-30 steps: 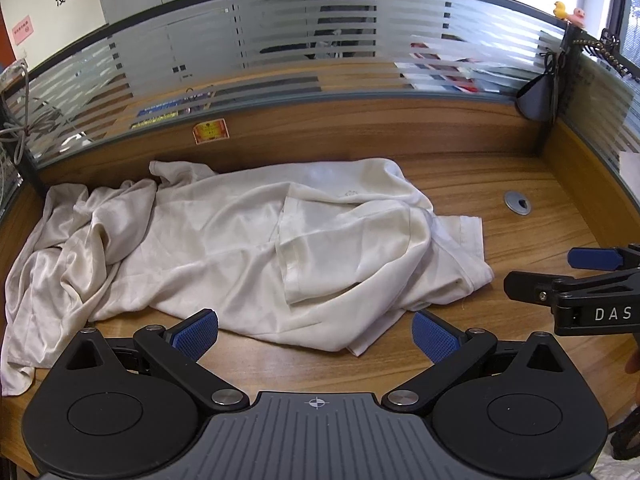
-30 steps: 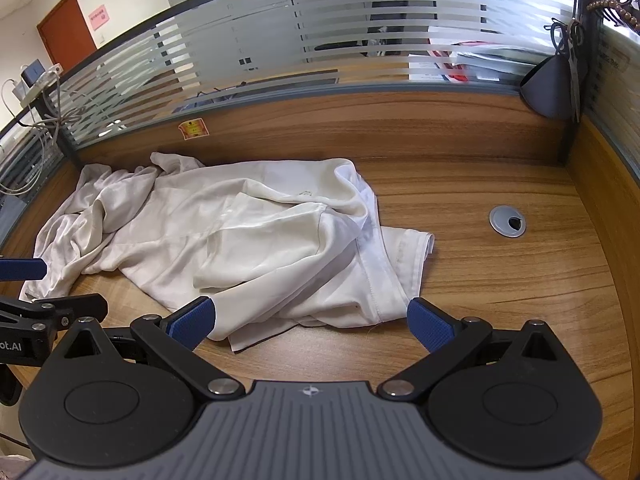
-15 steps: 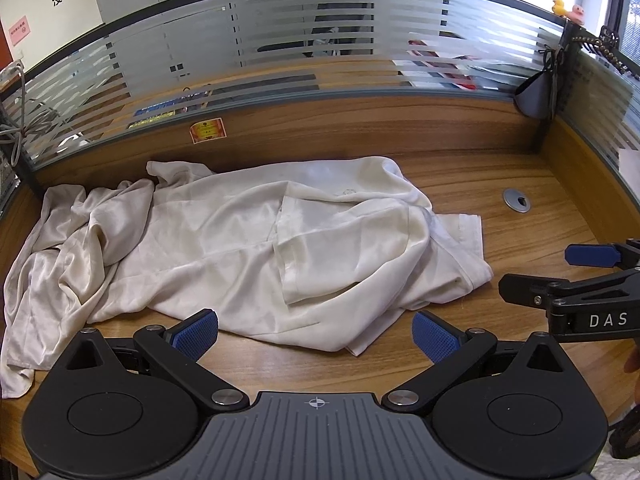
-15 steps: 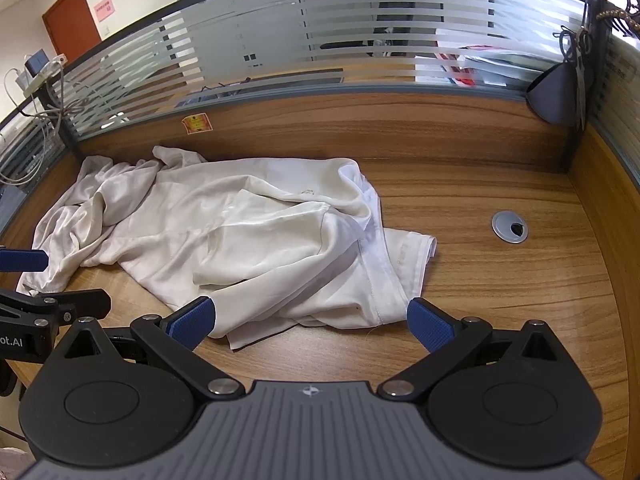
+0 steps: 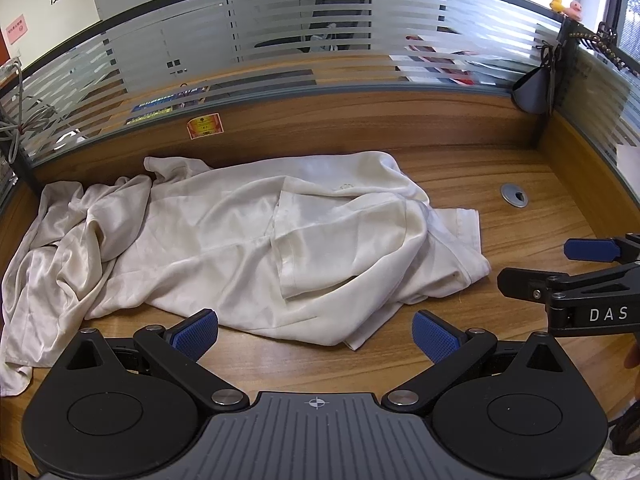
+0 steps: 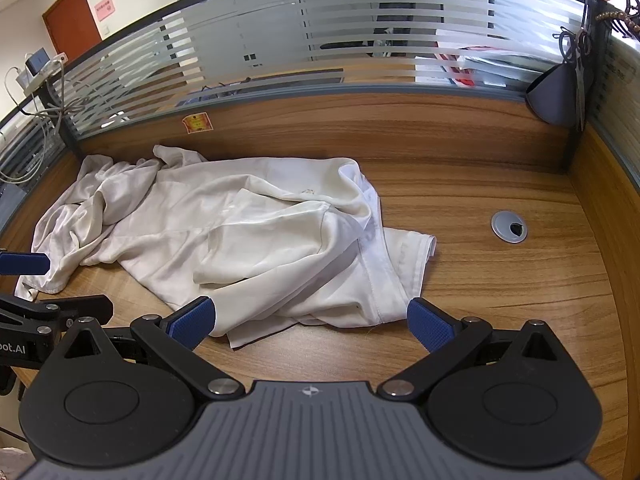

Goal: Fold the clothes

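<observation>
A crumpled cream-white garment [image 5: 248,240] lies spread across the wooden desk [image 5: 520,184], its bulk bunched at the left and a sleeve or hem at the right. It also shows in the right wrist view [image 6: 240,240]. My left gripper [image 5: 316,334] is open and empty, just short of the garment's near edge. My right gripper [image 6: 310,322] is open and empty, with its blue pads [image 6: 430,324] either side of the garment's near right hem. The right gripper's side shows at the right of the left wrist view [image 5: 576,268]. The left gripper's side shows at the left of the right wrist view [image 6: 24,284].
A wooden partition with frosted striped glass [image 5: 320,52] walls the desk at the back and right. A round grey cable grommet [image 6: 509,227] sits in the desk to the right of the garment. A dark grey pouch [image 6: 556,96] hangs in the back right corner.
Both grippers have shifted slightly; the views have moved a little. The garment lies as before and both grippers stay open.
</observation>
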